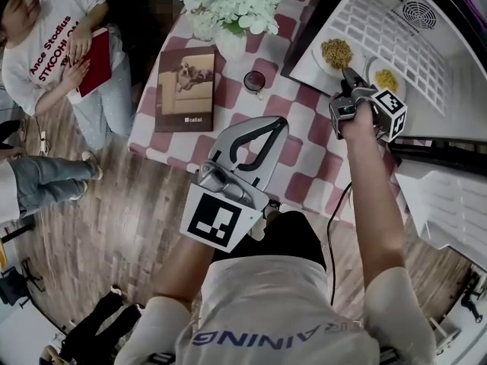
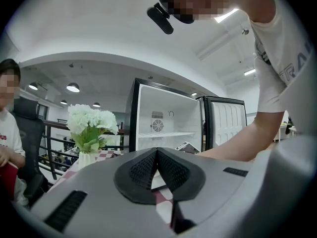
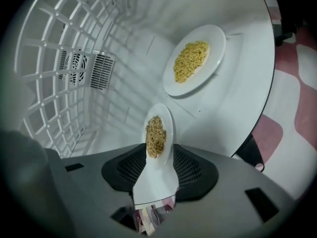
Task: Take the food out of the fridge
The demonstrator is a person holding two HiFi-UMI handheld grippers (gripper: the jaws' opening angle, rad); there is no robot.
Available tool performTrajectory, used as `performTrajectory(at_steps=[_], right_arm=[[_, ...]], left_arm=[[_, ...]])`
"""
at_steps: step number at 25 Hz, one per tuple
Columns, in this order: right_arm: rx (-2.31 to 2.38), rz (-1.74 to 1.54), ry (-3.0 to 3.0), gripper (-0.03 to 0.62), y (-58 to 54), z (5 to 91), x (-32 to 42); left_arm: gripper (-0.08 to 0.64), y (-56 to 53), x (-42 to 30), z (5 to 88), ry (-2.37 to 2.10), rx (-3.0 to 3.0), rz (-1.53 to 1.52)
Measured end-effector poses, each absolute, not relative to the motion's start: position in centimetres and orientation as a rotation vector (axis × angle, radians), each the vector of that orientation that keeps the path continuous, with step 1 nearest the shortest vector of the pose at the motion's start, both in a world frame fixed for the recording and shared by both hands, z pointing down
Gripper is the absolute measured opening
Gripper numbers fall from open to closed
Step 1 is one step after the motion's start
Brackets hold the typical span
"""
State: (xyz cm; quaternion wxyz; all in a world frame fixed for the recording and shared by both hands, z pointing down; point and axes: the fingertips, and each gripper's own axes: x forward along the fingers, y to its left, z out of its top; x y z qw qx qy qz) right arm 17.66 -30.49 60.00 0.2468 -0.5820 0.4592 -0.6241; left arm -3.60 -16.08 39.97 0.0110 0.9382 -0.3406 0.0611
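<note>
In the fridge [image 3: 237,98] sits a noodle plate [image 3: 194,59]; right tongs [image 3: 159,155] grip a second plate [image 3: 159,133], left tongs [image 2: 157,170] closed.

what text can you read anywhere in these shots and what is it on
"Ance Stodius" over "STKCOH...", red print on the seated person's white shirt; the rest is hidden by an arm.
"RAINING", upside down, on the wearer's shirt; any earlier letters are lost in a fold.
"callat" or similar, small, on the book; not certain.
Print beside the fan in the fridge: too small to read.
</note>
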Motion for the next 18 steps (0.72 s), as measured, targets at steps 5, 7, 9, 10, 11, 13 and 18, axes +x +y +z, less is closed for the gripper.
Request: performTrajectory(at_steps=[5, 7, 9, 10, 11, 13, 18], right_arm=[[-1.581, -1.706, 1.215, 0.164, -31.1, 60.5, 17.7], [-1.58, -1.701, 1.196, 0.164, -31.3, 60.4, 17.8], [-1.576, -1.695, 1.174, 0.148, -31.4, 60.5, 17.9], [-1.578, -1.695, 1.167, 0.122, -31.3, 60.7, 17.9], [-1.583, -1.697, 1.164, 0.091, -31.2, 60.8, 18.0], [-1.588, -1.692, 1.17, 0.043, -31.0, 60.7, 18.0], [-1.566, -1.681, 1.199, 0.034, -30.0, 59.8, 17.6]], left_arm=[[0.008, -16.2, -4.1, 40.1, -1.075, 2.899, 0.181], [0.008, -16.1, -4.2, 40.1, -1.077, 2.895, 0.177], [0.008, -16.0, -4.3, 40.1, -1.078, 2.892, 0.177], [0.007, -16.0, -4.3, 40.1, -1.077, 2.893, 0.18], [0.007, -15.9, -4.3, 40.1, -1.075, 2.896, 0.184], [0.007, -15.7, -4.4, 40.1, -1.073, 2.903, 0.19], [0.008, -15.6, -4.9, 39.7, -1.091, 2.896, 0.174]])
